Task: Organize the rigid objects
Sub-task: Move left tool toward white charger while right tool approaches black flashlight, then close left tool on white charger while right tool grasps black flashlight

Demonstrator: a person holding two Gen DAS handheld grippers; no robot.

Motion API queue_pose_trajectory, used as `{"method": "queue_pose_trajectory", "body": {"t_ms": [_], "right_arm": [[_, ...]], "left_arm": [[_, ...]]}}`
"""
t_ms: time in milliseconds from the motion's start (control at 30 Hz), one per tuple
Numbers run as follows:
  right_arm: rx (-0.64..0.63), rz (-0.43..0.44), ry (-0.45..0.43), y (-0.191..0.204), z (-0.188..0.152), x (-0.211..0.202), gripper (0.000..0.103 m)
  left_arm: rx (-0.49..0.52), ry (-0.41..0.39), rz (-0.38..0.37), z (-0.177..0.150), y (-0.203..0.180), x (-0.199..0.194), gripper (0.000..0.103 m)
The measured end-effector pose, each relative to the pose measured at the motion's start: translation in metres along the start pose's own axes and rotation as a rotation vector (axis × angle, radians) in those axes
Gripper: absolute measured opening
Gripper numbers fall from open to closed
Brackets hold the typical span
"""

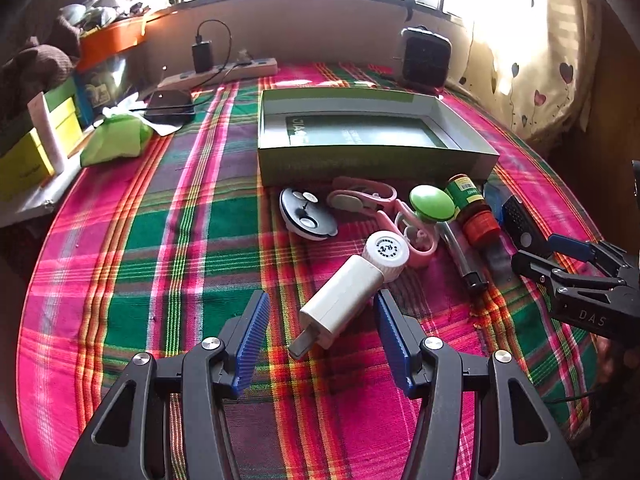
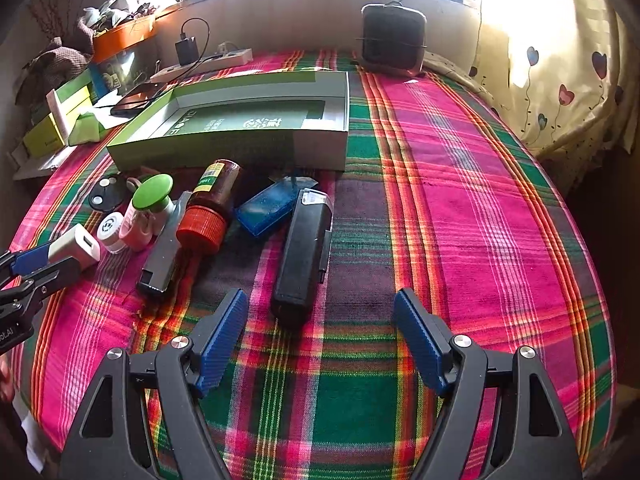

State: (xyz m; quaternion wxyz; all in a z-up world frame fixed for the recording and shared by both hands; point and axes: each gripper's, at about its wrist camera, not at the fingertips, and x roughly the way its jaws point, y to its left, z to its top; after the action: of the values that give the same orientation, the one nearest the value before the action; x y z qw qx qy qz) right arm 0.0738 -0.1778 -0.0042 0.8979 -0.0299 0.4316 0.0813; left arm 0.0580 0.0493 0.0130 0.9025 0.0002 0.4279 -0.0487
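Observation:
A white charger plug [image 1: 340, 304] lies on the plaid cloth between the open fingers of my left gripper [image 1: 322, 334]; the pads do not touch it. Beyond it lie a white-capped bottle [image 1: 386, 254], a pink clip [image 1: 384, 208], a black round disc [image 1: 306, 214], a green knob [image 1: 432, 202], a brown jar with red lid [image 1: 474, 210] and a grey tool [image 1: 464, 260]. An open green box [image 1: 372, 156] stands behind them. My right gripper [image 2: 322, 334] is open and empty, just short of a black rectangular device [image 2: 304, 252]. A blue case [image 2: 266, 208] lies beside it.
A black speaker [image 2: 392, 38] stands at the far edge. A power strip with a charger [image 2: 200, 62], a phone [image 2: 136, 98] and stacked boxes [image 1: 36, 144] sit at the back left. The plaid cloth [image 2: 460, 200] stretches to the right of the box.

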Motion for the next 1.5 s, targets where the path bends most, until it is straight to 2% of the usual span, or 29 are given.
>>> {"method": "queue_pose_trajectory", "body": {"t_ms": [400,567,767,833,967,1033,1500], "right_arm": [[0.004,-0.006,0.0,-0.002,0.013,0.01,0.076],[0.024,-0.009,-0.011,-0.006,0.014,0.008,0.06],[0.036,0.004,-0.019,-0.01,0.015,0.006,0.051],[0.033,0.009,-0.023,-0.009,0.015,0.005,0.042],[0.023,0.018,-0.027,-0.008,0.014,0.005,0.034],[0.022,0.02,-0.029,-0.008,0.013,0.004,0.026],[0.027,0.037,-0.036,-0.008,0.01,-0.002,0.025]], "left_arm": [[-0.036,0.021,0.004,0.004,0.009,0.011,0.054],[-0.059,0.016,0.015,0.004,0.009,0.01,0.05],[-0.077,0.013,0.028,0.004,0.011,0.009,0.038],[-0.076,0.012,0.026,0.005,0.011,0.009,0.033],[-0.078,0.011,0.024,0.004,0.011,0.009,0.025],[-0.08,0.013,0.026,0.004,0.011,0.009,0.021],[-0.089,-0.003,0.022,0.011,0.011,0.0,0.02]]}}
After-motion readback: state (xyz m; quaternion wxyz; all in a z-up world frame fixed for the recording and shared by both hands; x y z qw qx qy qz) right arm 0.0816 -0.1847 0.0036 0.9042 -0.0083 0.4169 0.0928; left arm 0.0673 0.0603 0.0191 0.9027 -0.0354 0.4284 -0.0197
